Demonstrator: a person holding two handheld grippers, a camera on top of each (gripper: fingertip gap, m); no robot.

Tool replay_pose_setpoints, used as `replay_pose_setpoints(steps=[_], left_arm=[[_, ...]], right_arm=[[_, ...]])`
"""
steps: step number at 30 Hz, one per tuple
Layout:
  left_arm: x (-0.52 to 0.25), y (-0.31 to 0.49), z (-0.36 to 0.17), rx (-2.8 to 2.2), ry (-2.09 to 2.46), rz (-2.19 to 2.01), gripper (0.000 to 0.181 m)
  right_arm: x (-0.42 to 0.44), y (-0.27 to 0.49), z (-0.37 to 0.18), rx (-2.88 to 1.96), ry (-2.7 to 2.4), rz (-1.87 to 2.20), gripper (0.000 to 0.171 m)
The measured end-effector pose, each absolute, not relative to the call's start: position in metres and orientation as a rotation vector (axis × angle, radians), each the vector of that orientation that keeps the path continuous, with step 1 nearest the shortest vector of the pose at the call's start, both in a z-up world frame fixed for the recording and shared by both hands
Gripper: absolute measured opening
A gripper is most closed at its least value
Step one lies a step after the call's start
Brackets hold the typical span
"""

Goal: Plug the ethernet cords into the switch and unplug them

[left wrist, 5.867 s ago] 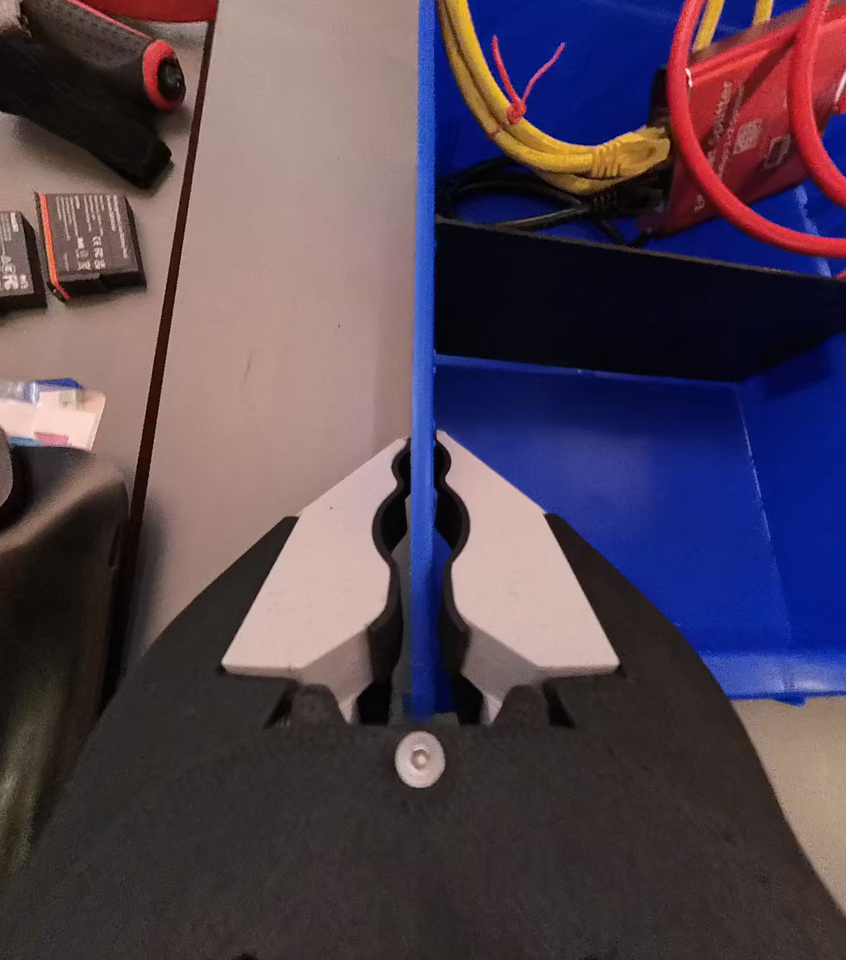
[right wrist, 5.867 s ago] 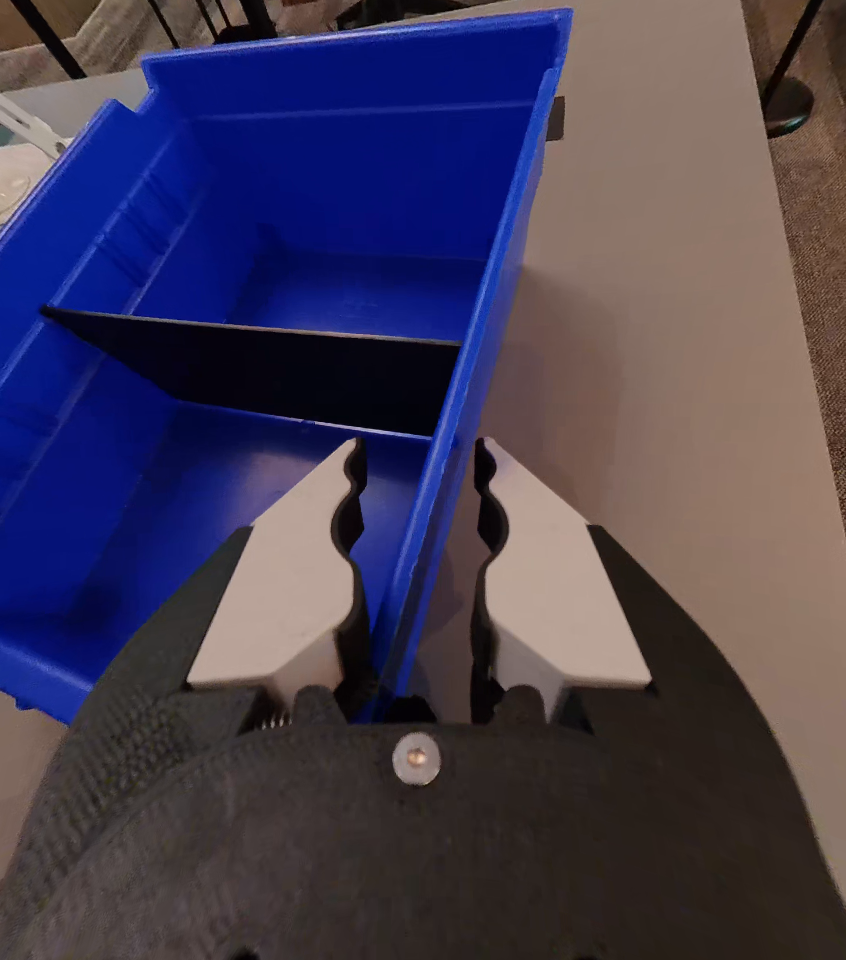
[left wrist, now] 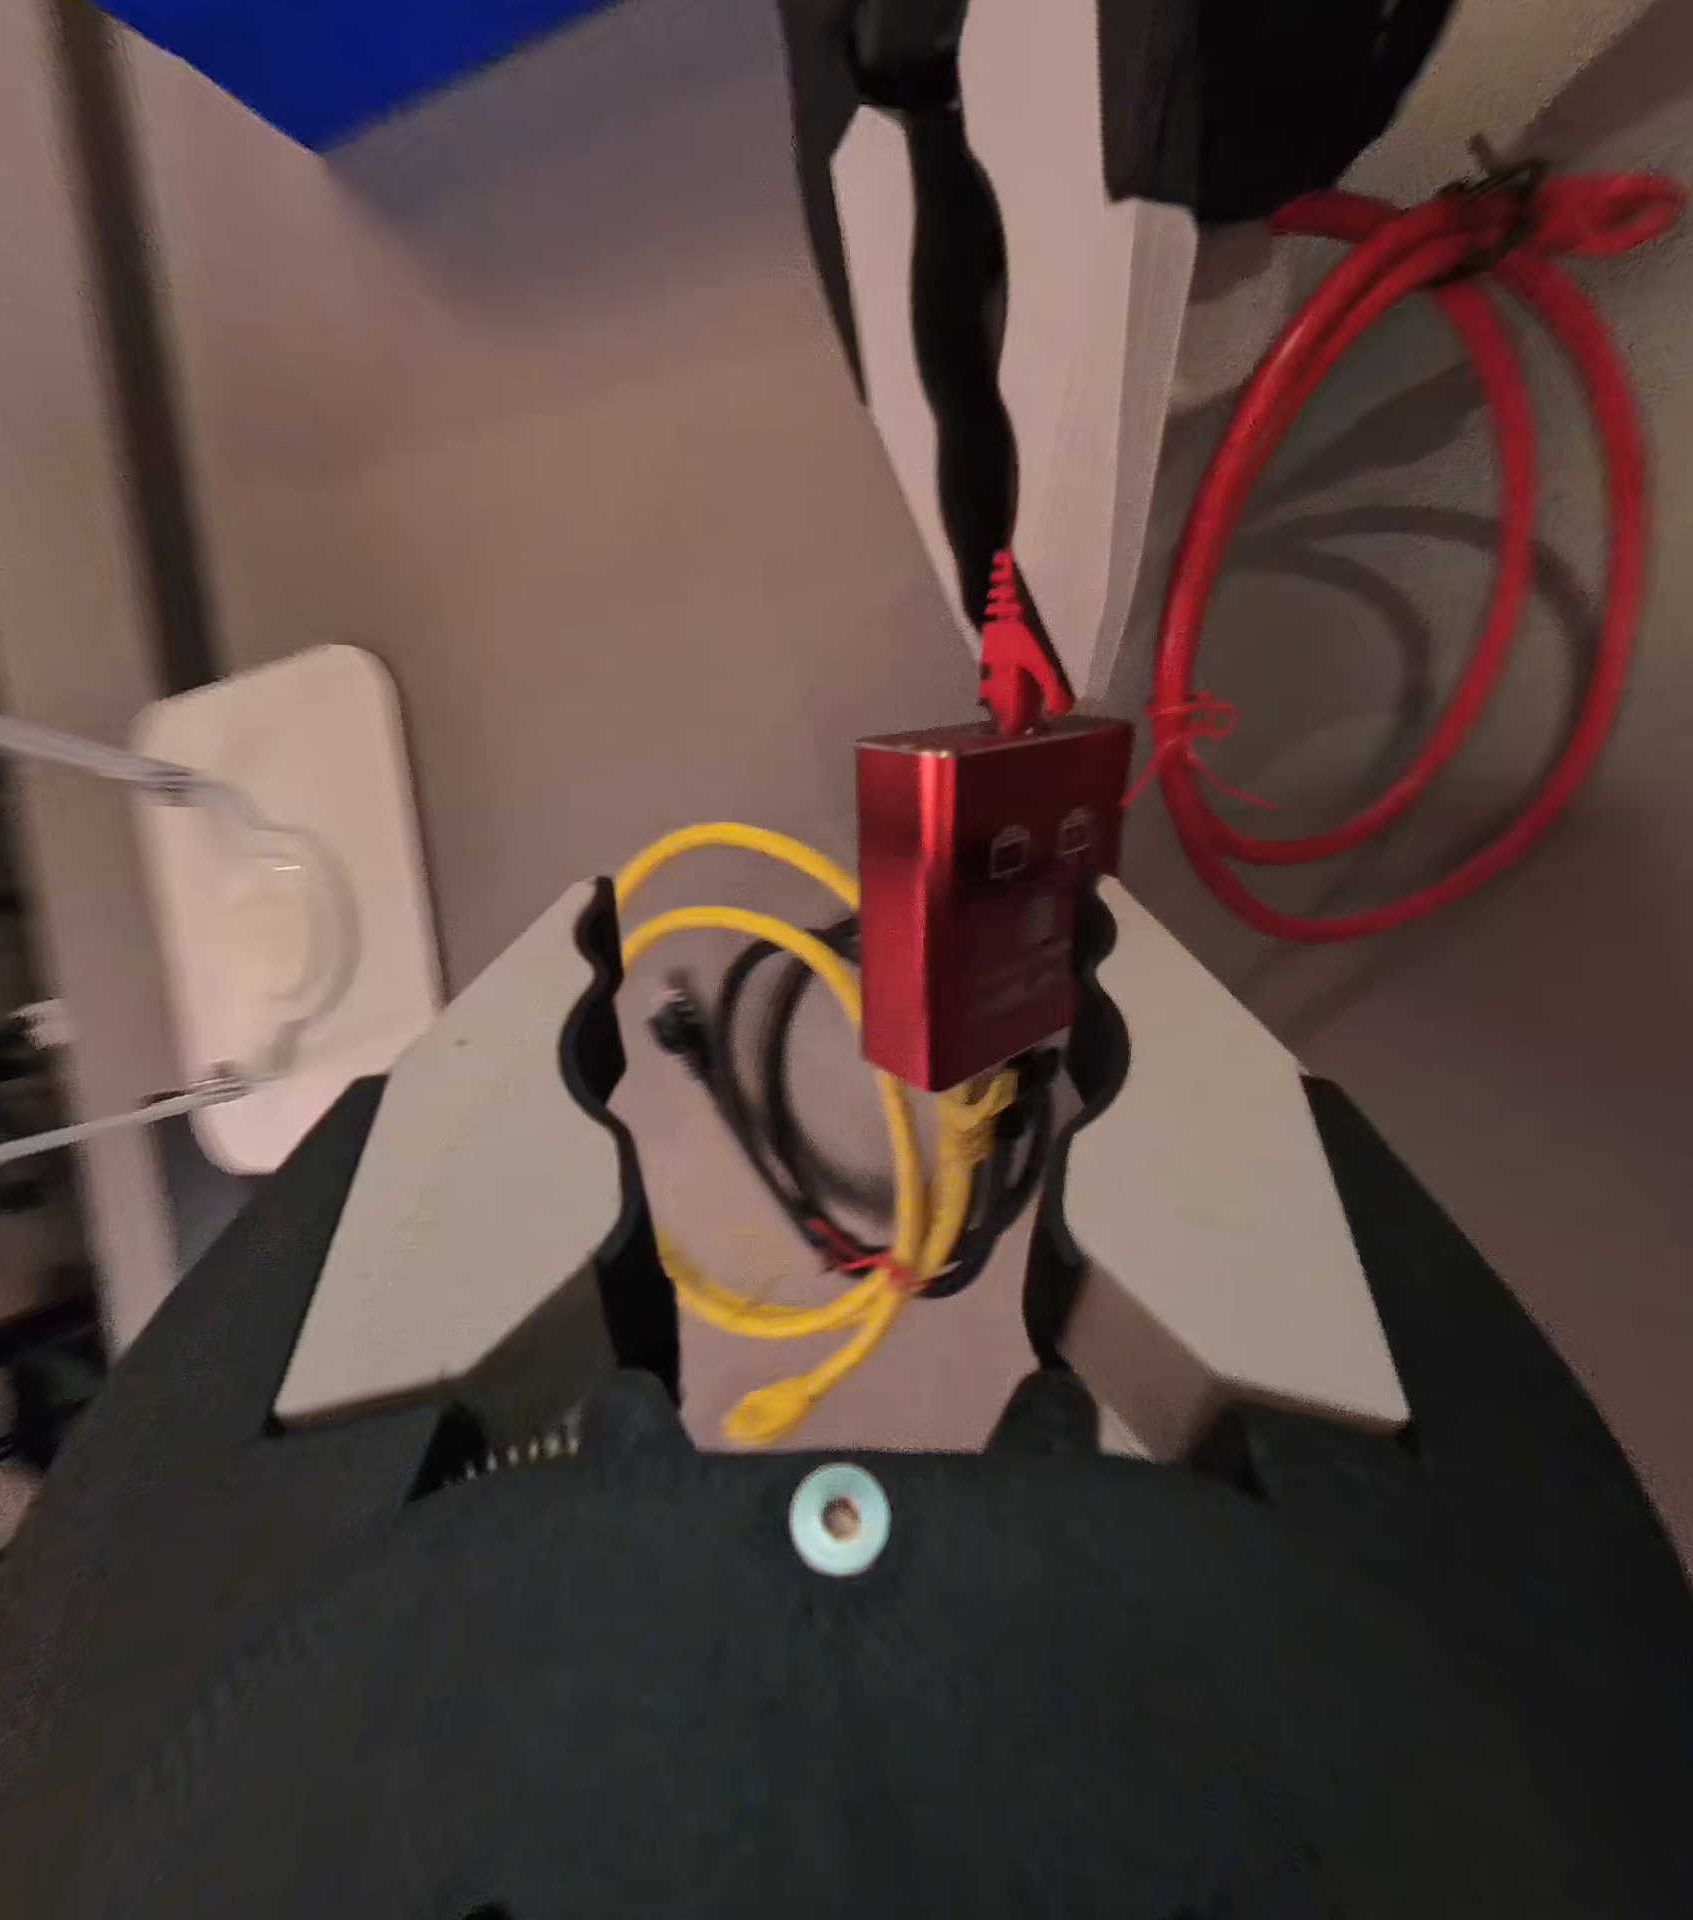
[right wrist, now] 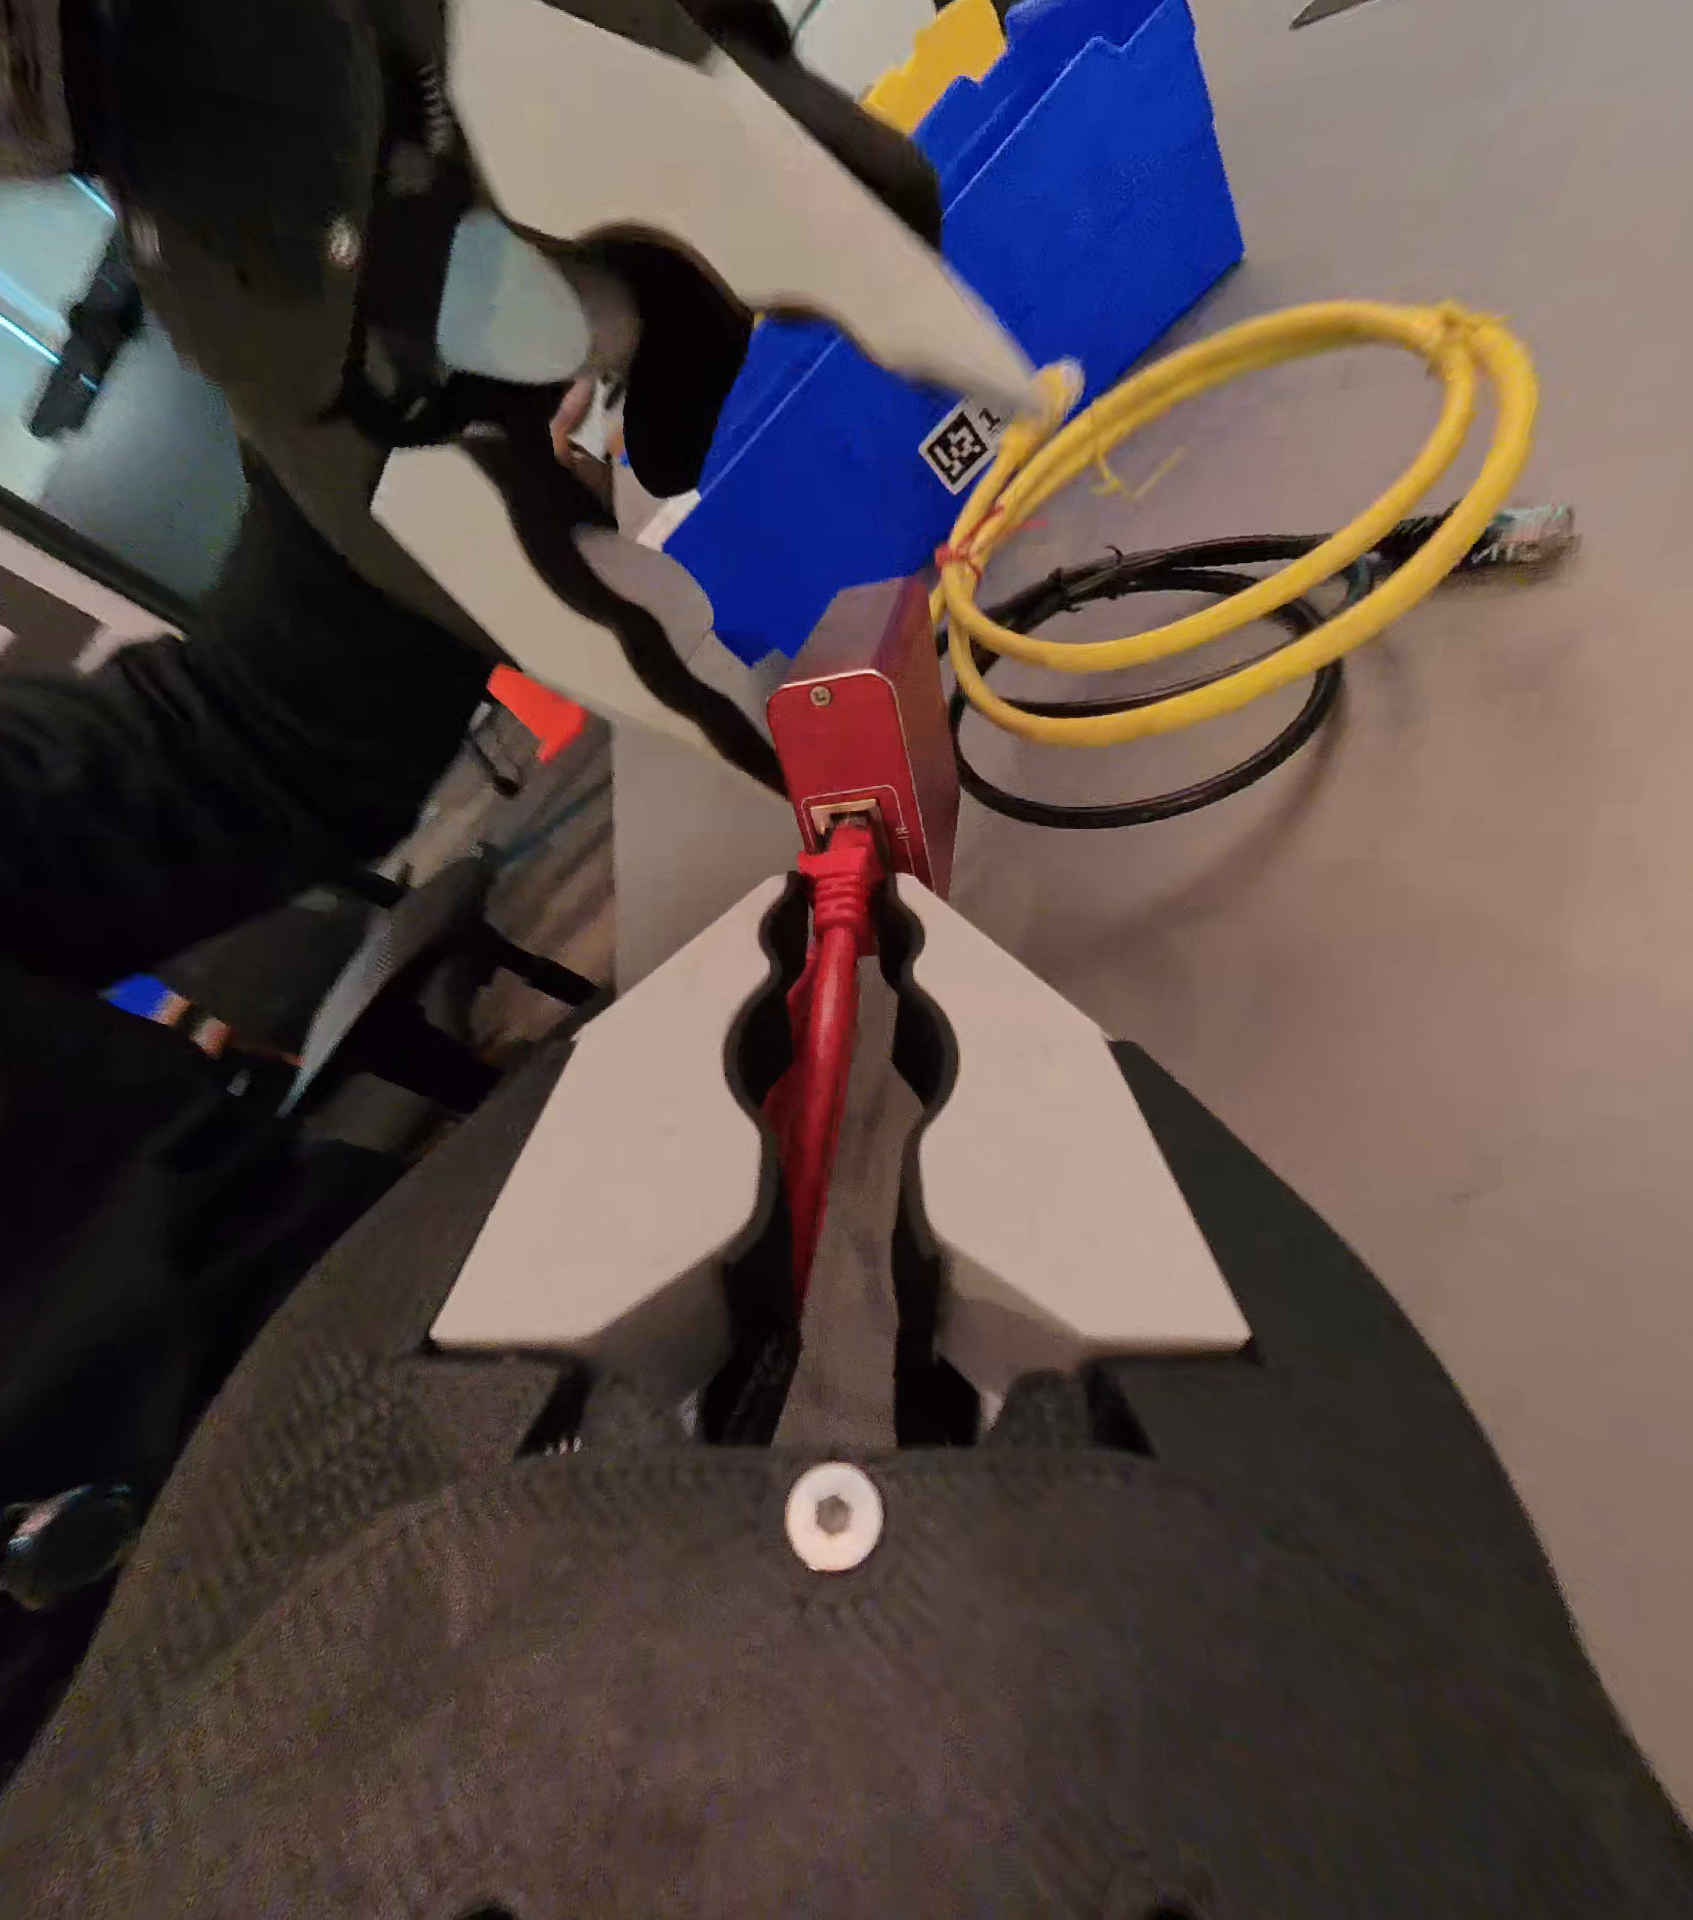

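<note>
The red switch [left wrist: 987, 904] stands between the fingers of my open left gripper [left wrist: 850, 904], against the right finger [left wrist: 1185, 1143]. My right gripper [right wrist: 847, 894] is shut on the red ethernet cord [right wrist: 826, 1039]. The cord's plug [right wrist: 847, 852] sits in a port on the switch's end face [right wrist: 863, 727]. In the left wrist view the right gripper [left wrist: 1029, 623] comes in from above with the plug [left wrist: 1013, 675]. The rest of the red cord [left wrist: 1393, 623] lies coiled on the table. A yellow cord [right wrist: 1237, 520] and a black cord [right wrist: 1133, 800] lie coiled beside the switch.
A blue bin [right wrist: 1081, 208] stands on the grey table [right wrist: 1444, 935] behind the cords. A white lamp base [left wrist: 281, 904] sits to the left in the left wrist view. A person in dark clothes [right wrist: 94, 831] is at the table's edge. Across from one pair of fingers to the other is roughly 5 cm.
Both grippers have left the blue bin's wall. The switch and cords now lie on the table, the right gripper holds the red cord at the switch, and the left gripper has opened.
</note>
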State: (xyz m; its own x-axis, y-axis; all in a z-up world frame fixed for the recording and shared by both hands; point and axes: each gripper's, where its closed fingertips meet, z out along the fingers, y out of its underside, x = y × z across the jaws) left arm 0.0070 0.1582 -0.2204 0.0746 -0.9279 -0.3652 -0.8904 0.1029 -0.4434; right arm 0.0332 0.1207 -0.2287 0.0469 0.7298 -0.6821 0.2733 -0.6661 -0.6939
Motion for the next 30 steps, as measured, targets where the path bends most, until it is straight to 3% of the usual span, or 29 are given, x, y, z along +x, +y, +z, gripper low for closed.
replay_pose_setpoints(steps=[7,12,16,20,22,30], left_arm=[[0.007,0.156,-0.233,-1.569,1.685,0.337,0.096],[0.006,0.174,-0.232,-1.391,1.556,0.631,0.092],[0.016,0.168,-0.233,-1.373,1.584,0.608,0.082],[0.014,0.162,-0.238,-1.487,1.638,0.473,0.083],[0.008,0.162,-0.238,-1.577,1.648,0.403,0.083],[0.001,0.134,-0.239,-1.911,1.806,-0.061,0.083]], right_arm=[[0.034,0.124,-0.212,-1.930,-0.799,1.881,0.011],[0.030,0.115,-0.200,-1.898,-0.731,1.996,0.011],[0.026,0.107,-0.202,-1.904,-0.773,1.962,0.011],[0.024,0.107,-0.200,-1.847,-0.923,1.774,0.012],[0.027,0.114,-0.197,-1.816,-0.990,1.611,0.029],[0.041,0.115,-0.168,-1.618,-1.382,0.943,0.006]])
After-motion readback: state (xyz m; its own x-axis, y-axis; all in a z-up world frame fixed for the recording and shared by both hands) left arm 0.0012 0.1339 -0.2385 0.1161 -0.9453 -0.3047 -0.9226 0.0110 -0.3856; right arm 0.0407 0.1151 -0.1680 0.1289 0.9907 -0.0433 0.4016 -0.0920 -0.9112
